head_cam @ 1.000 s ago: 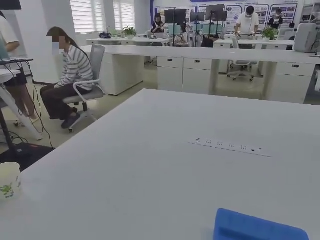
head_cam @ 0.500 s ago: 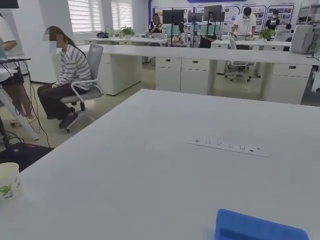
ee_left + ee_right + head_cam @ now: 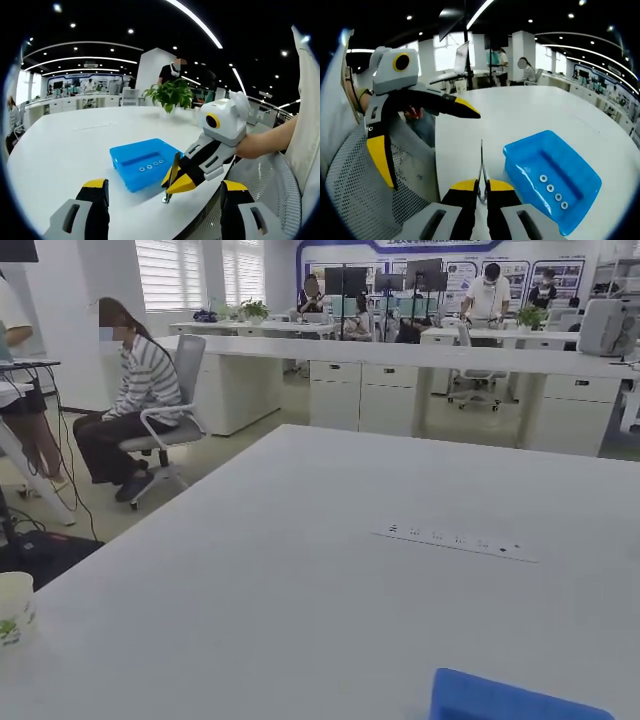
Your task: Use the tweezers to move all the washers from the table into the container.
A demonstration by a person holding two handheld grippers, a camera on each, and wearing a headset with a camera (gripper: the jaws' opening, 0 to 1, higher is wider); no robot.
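- Right gripper (image 3: 481, 187): jaws clenched on the tweezers (image 3: 481, 162). The tweezers stick straight out ahead of the jaw tips.
- Left gripper (image 3: 165, 186): jaws released and spread wide, nothing between them.
- Blue container (image 3: 551, 181) sits on the white table (image 3: 520, 112), just ahead and to the right of the right jaws. From the left gripper it lies ahead, centred between the jaws.
- Four washers (image 3: 553, 189) lie in a row on the container floor.
- In the left gripper view the tweezers point down to the table just beside the container's near corner. Can't tell whether the tip holds anything.
- The two grippers are near each other at the table edge, the left one up and to the left of the right jaws.
- Head view: a corner of the container at the bottom, a power strip (image 3: 455, 541) set in the tabletop, a paper cup (image 3: 14, 606) at the table's left edge.
- A potted plant (image 3: 170, 95) stands far ahead of the left jaws.
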